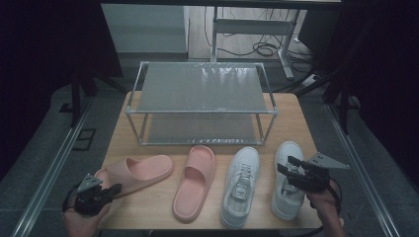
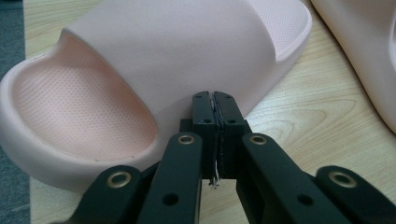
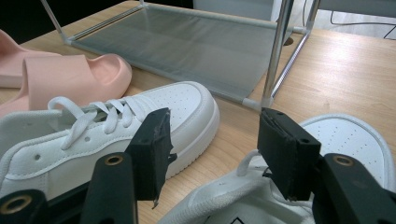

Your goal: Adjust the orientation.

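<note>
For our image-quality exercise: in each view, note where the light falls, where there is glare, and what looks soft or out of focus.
High view: dim, dark surroundings, pale sheen on the rack's top shelf. Left gripper view: bright and even; the pink slipper is sharp, the shut left gripper slightly soft. Right gripper view: well lit; the open right gripper looks soft, the white sneaker clear.
</note>
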`<control>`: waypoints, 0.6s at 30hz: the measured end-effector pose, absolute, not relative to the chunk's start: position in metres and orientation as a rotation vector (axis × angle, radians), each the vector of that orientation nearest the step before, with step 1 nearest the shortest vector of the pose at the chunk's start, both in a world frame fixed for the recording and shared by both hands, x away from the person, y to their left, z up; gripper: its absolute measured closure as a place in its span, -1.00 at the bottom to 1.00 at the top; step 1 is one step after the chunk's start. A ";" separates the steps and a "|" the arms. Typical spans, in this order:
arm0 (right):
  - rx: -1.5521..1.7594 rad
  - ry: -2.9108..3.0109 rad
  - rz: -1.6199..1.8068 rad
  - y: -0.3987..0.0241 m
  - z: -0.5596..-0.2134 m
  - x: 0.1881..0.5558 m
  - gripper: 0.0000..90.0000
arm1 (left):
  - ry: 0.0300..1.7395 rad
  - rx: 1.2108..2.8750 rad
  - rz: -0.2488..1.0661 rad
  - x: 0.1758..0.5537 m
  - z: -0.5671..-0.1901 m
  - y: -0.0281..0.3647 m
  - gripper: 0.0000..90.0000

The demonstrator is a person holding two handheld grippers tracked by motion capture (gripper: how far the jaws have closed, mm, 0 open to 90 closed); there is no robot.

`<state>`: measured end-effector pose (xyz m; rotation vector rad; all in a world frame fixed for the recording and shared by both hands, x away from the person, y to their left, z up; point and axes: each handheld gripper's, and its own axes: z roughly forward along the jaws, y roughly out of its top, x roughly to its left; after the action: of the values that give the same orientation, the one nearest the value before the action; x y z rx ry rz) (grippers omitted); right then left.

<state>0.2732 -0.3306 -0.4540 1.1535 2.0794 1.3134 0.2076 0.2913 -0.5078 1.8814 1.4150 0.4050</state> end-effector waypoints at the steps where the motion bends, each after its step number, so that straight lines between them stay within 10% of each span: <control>1: 1.155 2.080 1.313 -0.330 -0.454 0.273 -0.01 | 1.419 1.875 0.407 0.207 -0.508 0.291 0.97; 18: 1.151 2.071 1.330 -0.332 -0.452 0.272 0.00 | 1.272 1.854 0.503 0.219 -0.473 0.245 0.95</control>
<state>0.2717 -0.3320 -0.4516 1.1515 2.0713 1.3302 0.2188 0.2451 -0.4730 1.8544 1.2721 0.5032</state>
